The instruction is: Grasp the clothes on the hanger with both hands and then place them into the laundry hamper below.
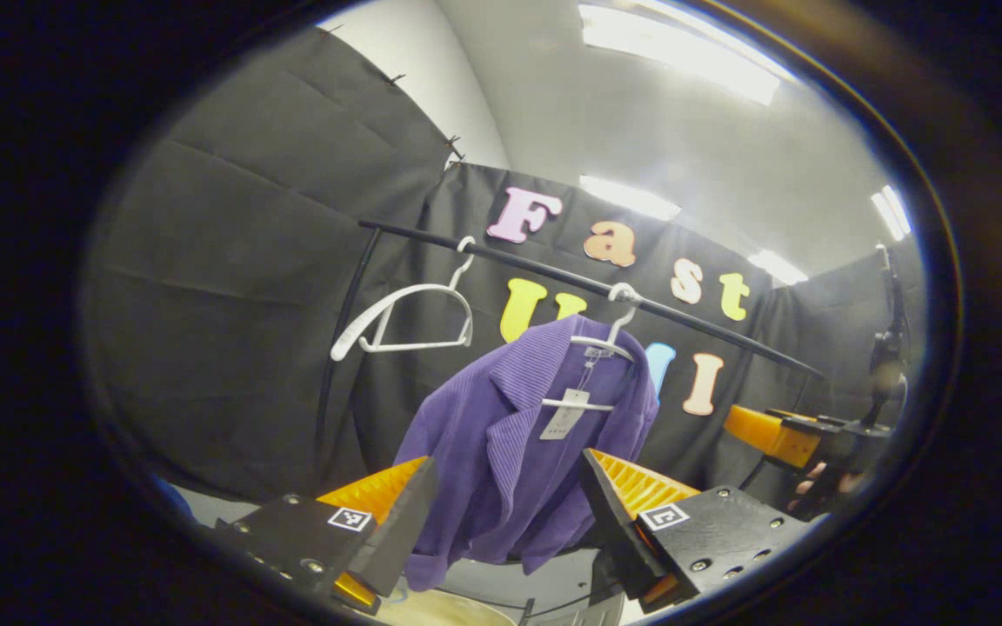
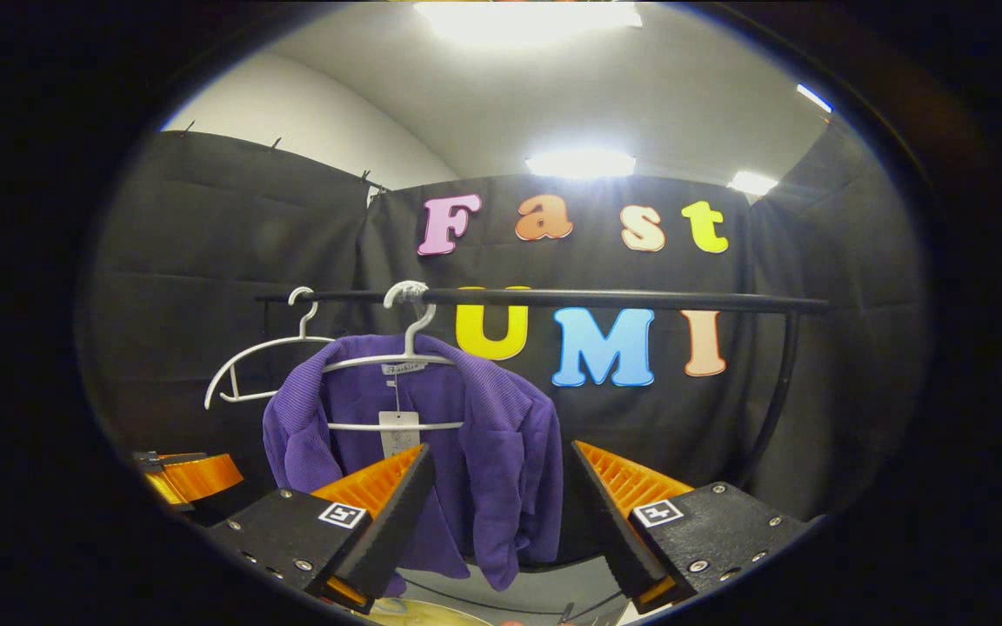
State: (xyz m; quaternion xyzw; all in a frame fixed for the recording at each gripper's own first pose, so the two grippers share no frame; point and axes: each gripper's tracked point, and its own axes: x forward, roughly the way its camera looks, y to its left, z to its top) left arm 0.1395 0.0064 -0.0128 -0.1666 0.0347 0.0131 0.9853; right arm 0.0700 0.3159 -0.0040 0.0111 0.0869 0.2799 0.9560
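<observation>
Beyond both grippers' parted jaws, purple jacket [image 1: 510, 435] on its hanger [image 2: 397, 361], untouched.

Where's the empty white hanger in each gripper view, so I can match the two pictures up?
Left gripper view: the empty white hanger hangs left of centre, up and to the left of the purple jacket.
Right gripper view: it hangs at centre left, just left of the jacket.
Shared landmark: the black rail from which both hangers hang.
</observation>
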